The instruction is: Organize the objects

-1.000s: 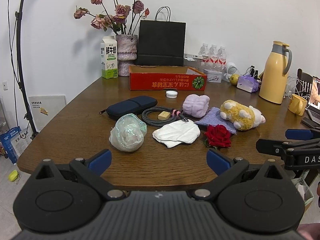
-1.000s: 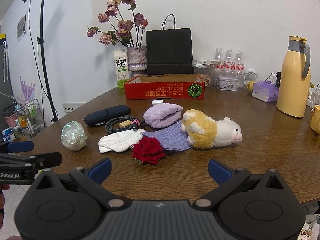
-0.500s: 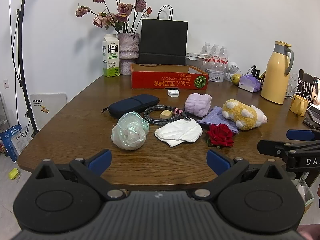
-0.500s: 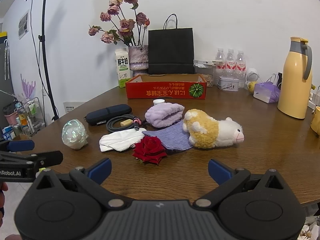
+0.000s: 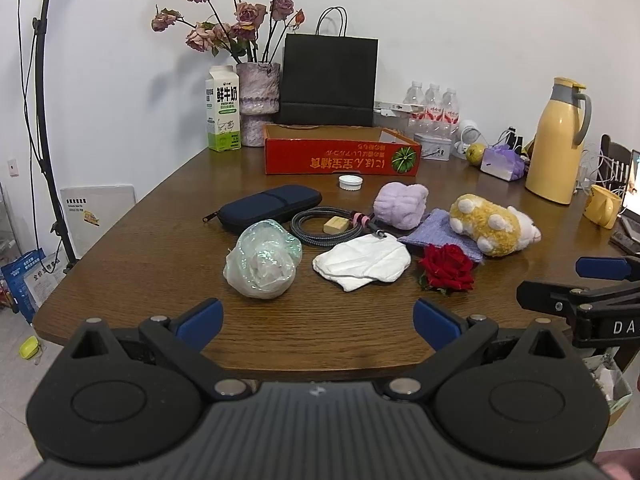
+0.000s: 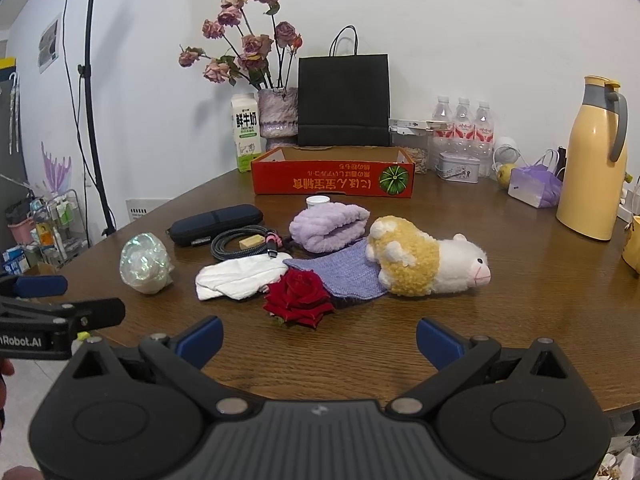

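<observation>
Both sets of jaws are spread wide with nothing between them. The left gripper [image 5: 316, 316] and right gripper [image 6: 318, 334] hang at the near table edge, off the wooden table [image 5: 160, 248], short of the pile.

Nearest the left gripper: iridescent cellophane bundle [image 5: 262, 262], then the white cloth [image 5: 362, 262]. Nearest the right gripper: red rose [image 6: 298, 296], touching the white cloth on one side and overlapping the purple knitted cloth [image 6: 340, 270] on the other. The plush sheep [image 6: 424, 258] lies on that knitted cloth, and the lilac fluffy towel [image 6: 328, 226] touches its far edge. Behind sit the coiled braided cable [image 5: 324, 226] with a small tan block [image 5: 336, 224] inside the coil, the navy zip case [image 5: 272, 206] and a white cap [image 5: 351, 182]. The likely bin is the red cardboard tray [image 5: 340, 160] at the back; it looks empty from here.

My read: nothing is sorted yet; first pick pending.
- Left takes the cellophane bundle: free-standing, but crinkly, so close gently around mid-body.
- Right takes the rose from above at the bloom, lifting straight up so neither cloth drags.
- Lift the sheep before the knitted cloth.
- Keep the grippers apart; they sit close at the table edge.
</observation>
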